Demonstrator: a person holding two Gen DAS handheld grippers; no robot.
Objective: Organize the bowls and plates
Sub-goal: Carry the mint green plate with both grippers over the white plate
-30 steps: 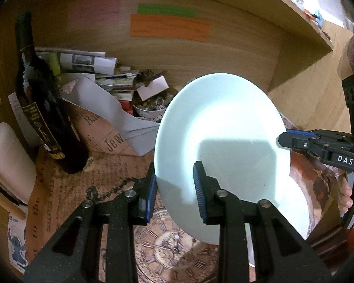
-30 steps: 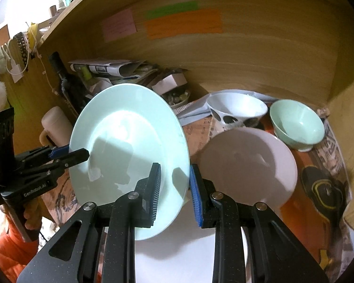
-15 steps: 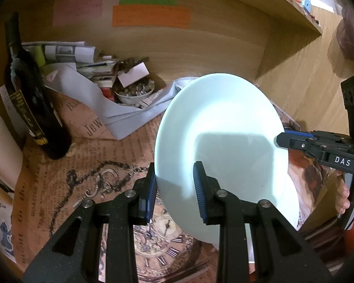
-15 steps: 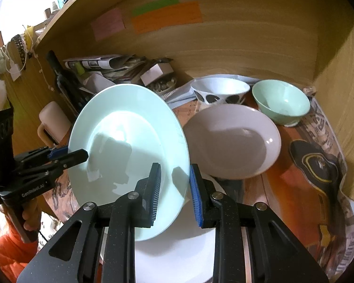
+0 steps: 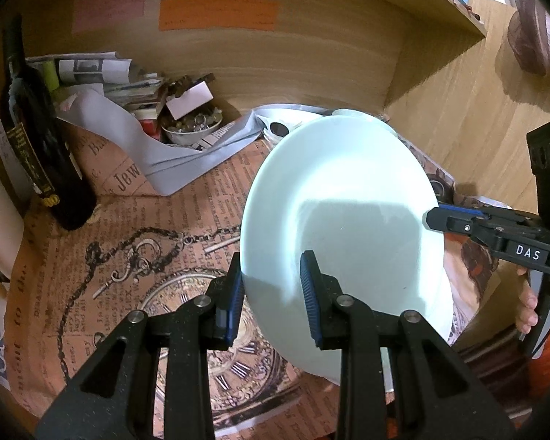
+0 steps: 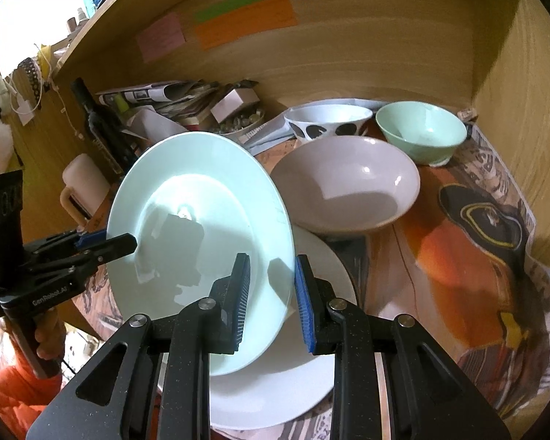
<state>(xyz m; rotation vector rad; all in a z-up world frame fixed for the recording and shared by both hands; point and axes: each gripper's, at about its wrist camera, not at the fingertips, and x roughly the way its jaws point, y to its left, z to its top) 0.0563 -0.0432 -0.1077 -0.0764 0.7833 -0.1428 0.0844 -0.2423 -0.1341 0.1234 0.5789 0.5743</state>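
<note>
Two handheld grippers hold one pale mint-green plate (image 6: 201, 227) tilted on edge above a white plate (image 6: 293, 366) lying flat on the newspaper-print table covering (image 5: 91, 256). The left gripper (image 5: 271, 293) is clamped on the plate's rim, and the right gripper (image 6: 271, 293) is clamped on the opposite rim. Behind sit a wide grey bowl (image 6: 348, 183), a spotted white bowl (image 6: 328, 123) and a green bowl (image 6: 421, 132). A dark wine bottle (image 5: 36, 139) stands at the left.

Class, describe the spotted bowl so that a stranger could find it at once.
Look to the back wall of the wooden alcove, past the large pinkish bowl. The spotted bowl sits there, left of the mint-green bowl. It alone is white with big black spots.
</note>
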